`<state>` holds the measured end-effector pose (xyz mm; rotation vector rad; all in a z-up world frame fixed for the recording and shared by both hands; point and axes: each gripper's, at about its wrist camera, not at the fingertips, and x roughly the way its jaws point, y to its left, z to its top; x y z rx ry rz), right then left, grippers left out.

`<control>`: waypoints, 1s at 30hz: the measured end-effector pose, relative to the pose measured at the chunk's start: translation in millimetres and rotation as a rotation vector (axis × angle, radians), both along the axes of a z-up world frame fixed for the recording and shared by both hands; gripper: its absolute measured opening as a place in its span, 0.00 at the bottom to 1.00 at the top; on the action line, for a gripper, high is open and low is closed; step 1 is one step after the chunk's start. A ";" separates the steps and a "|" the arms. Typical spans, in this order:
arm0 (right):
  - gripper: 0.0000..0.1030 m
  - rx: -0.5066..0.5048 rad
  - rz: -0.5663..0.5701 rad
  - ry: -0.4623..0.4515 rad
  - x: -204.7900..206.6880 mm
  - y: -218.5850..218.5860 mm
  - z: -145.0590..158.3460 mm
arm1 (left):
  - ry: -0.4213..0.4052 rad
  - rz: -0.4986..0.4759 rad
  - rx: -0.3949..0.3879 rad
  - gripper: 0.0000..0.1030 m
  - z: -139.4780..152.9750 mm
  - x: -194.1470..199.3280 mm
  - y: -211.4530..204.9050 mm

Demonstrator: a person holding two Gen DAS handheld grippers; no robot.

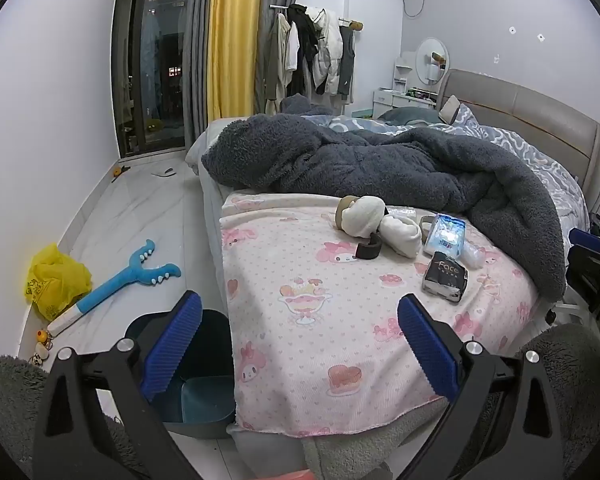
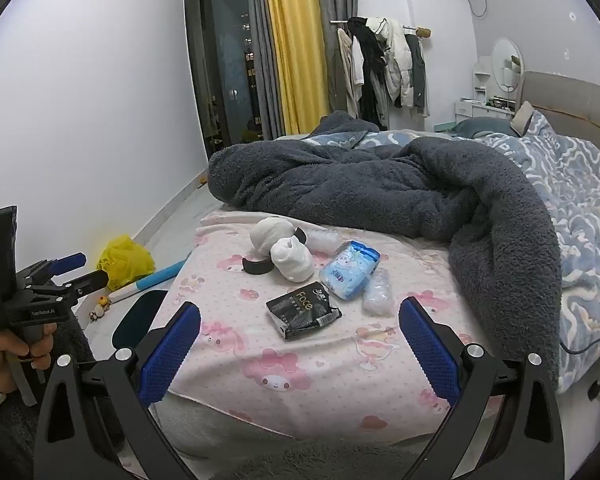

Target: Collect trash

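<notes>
You hold both grippers above bed foot, left gripper point(image 1: 300, 344) and right gripper point(image 2: 300, 350) jaws apart, empty. Black tissue pack point(image 2: 303, 314) lies on pink sheet point(image 2: 260, 392), untouched. Step: approach. Next: reach, clamp pack, carry to dark bin point(image 1: 204, 396) beside bed.

A dark grey fleece blanket point(image 2: 380, 184) lies rumpled on the bed, clothes point(image 2: 380, 64) hanging beside yellow curtains point(image 2: 296, 48).
</notes>
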<state>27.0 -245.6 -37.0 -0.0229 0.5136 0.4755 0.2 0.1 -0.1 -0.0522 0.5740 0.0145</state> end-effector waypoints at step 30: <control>0.97 0.004 0.001 0.002 0.9 -0.9 0.3 | 0.006 0.000 -0.001 0.97 0.0 0.1 -0.2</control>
